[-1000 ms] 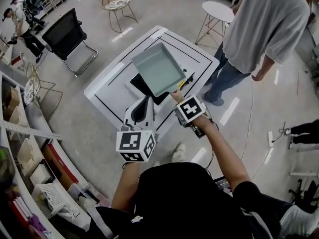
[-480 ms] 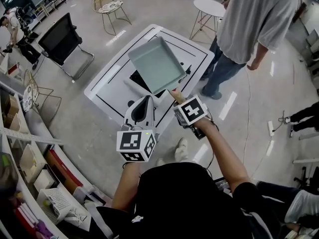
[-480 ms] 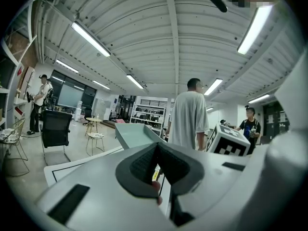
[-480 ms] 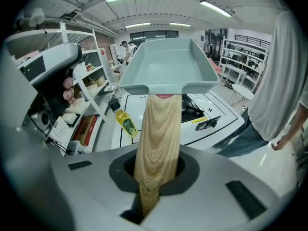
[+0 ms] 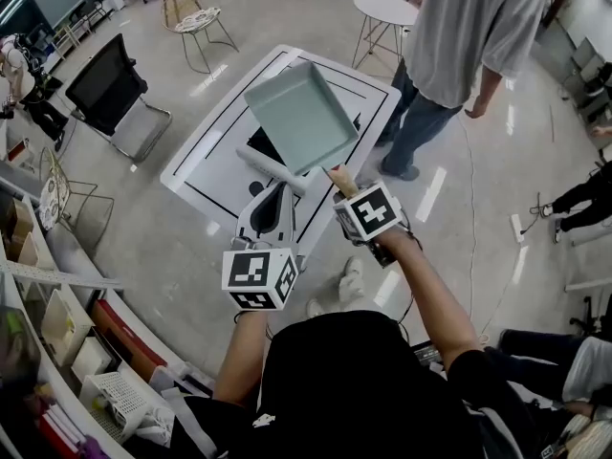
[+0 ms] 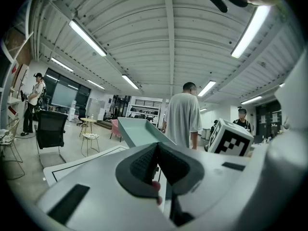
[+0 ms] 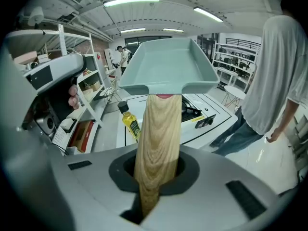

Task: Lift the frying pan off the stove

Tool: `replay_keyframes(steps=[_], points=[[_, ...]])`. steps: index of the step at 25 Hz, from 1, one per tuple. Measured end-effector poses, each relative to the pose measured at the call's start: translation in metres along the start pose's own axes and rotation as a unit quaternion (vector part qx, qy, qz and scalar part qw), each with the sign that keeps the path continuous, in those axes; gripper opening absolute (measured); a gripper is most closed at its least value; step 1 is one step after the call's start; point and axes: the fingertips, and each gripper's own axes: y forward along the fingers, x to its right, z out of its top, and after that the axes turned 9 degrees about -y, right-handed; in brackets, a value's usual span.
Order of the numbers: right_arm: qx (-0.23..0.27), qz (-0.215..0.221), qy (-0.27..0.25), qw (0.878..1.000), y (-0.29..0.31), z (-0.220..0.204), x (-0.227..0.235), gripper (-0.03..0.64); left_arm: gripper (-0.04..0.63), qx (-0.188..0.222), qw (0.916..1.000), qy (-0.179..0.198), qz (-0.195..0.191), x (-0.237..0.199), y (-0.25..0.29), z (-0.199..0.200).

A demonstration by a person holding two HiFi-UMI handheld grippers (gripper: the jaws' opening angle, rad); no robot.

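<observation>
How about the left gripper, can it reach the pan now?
Probably yes: the pan, held by the right gripper, hangs just ahead of the left gripper, nothing between; its jaws are shut.

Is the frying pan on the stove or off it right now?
Off. The right gripper, shut on the wooden handle, holds the frying pan in the air above the stove.

One pale green square frying pan (image 5: 299,113), one black stove (image 5: 260,148), one left hand-held gripper (image 5: 279,195) and one right hand-held gripper (image 5: 338,179) are counted at the white counter (image 5: 206,165).
</observation>
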Motion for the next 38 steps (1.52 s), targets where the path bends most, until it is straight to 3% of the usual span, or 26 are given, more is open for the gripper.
replay_keyframes(steps=[7, 16, 38], points=[[0.009, -0.024, -0.003, 1.000, -0.013, -0.006, -0.013, 0.012, 0.009, -0.002, 0.9998, 0.000, -0.020, 0.005, -0.016, -0.003], [0.025, -0.024, 0.000, 0.999, -0.032, -0.013, -0.021, 0.012, 0.009, 0.005, 0.9994, 0.012, -0.032, 0.026, -0.025, 0.001], [0.020, -0.005, 0.010, 1.000, -0.102, -0.083, -0.030, 0.012, 0.009, 0.003, 1.0000, 0.006, -0.001, 0.108, -0.068, -0.018]])
